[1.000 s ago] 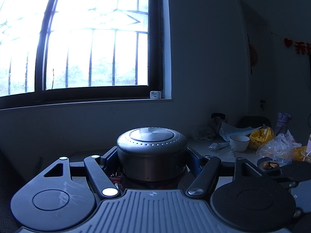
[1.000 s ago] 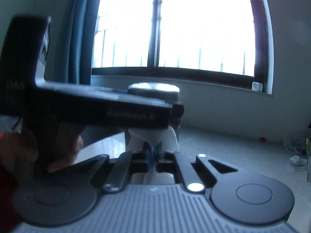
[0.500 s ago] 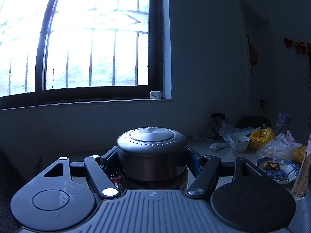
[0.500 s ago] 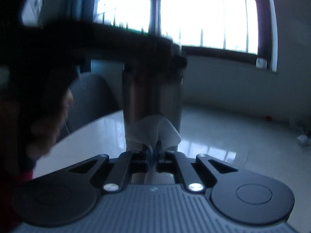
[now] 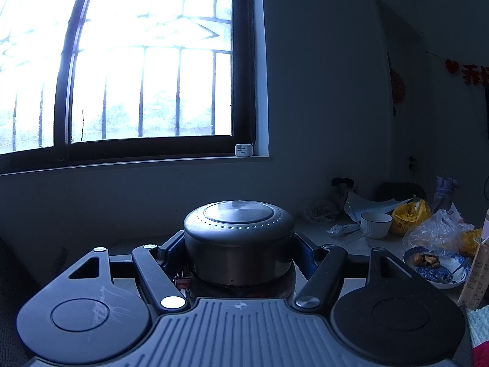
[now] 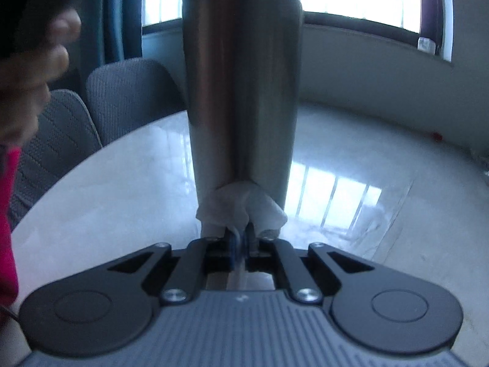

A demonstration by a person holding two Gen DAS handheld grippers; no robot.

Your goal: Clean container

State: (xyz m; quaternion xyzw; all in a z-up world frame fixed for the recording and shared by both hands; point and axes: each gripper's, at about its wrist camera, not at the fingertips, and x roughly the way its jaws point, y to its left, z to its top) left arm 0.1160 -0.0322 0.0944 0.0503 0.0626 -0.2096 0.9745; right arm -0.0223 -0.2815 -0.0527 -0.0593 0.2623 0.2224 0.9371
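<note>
A tall steel container [image 6: 241,91] with a round dark lid [image 5: 240,220] stands upright above the table. My left gripper [image 5: 240,253] is shut on its body just under the lid, one finger on each side. In the right wrist view the container fills the middle, and a crumpled white tissue [image 6: 241,206] presses against its lower wall. My right gripper [image 6: 241,238] is shut on that tissue. The container's base is hidden behind the tissue.
A pale glossy table [image 6: 351,189] spreads below, with grey chairs [image 6: 128,98] at its left edge. A hand [image 6: 30,70] shows at the left. At the right stand a white cup [image 5: 376,224], a blue patterned bowl [image 5: 437,267], plastic bags [image 5: 434,229] and a carton [image 5: 476,275].
The right gripper has sunk along the container with the tissue, from near the lid to the lower wall. The left gripper and the container have kept still.
</note>
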